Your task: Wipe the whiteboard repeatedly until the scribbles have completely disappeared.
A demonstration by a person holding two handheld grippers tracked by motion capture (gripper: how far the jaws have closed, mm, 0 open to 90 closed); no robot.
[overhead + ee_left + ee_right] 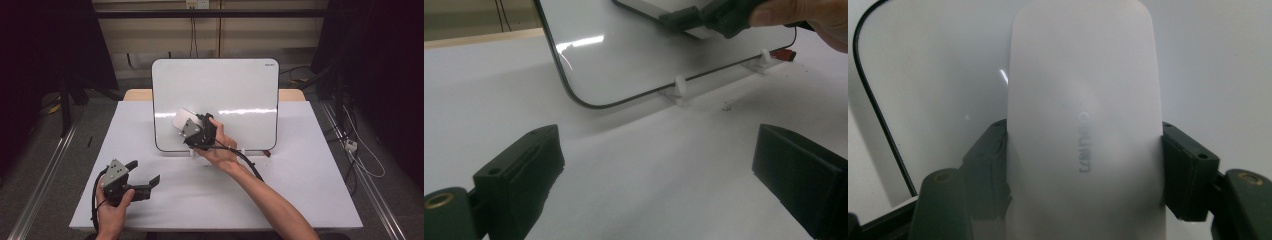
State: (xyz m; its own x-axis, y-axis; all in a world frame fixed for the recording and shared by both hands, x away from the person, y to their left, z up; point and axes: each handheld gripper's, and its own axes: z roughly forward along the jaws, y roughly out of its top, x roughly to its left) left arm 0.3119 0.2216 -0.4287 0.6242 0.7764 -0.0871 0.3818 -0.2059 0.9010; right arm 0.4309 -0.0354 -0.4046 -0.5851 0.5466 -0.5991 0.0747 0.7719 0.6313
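Note:
A white board (pixel 235 90) with a thin black rim stands propped upright at the middle of the table. My right gripper (pixel 187 126) is shut on a white oblong eraser (pixel 181 119) and holds it against the board's lower left area. In the right gripper view the eraser (pixel 1083 125) sits between both black jaws, with the board (pixel 923 60) behind it. My left gripper (pixel 145 171) stands open near the table's front left, nothing between its jaws. The left gripper view looks at the board's lower corner (pixel 634 55), with my left gripper (pixel 659 165) wide apart.
The board rests in small white clips (pixel 680 90) on the white table (pixel 210 200). A small red item (pixel 783 54) lies by the board's far foot. A wooden edge (pixel 292 94) shows behind the board. Cables and dark frames surround the table.

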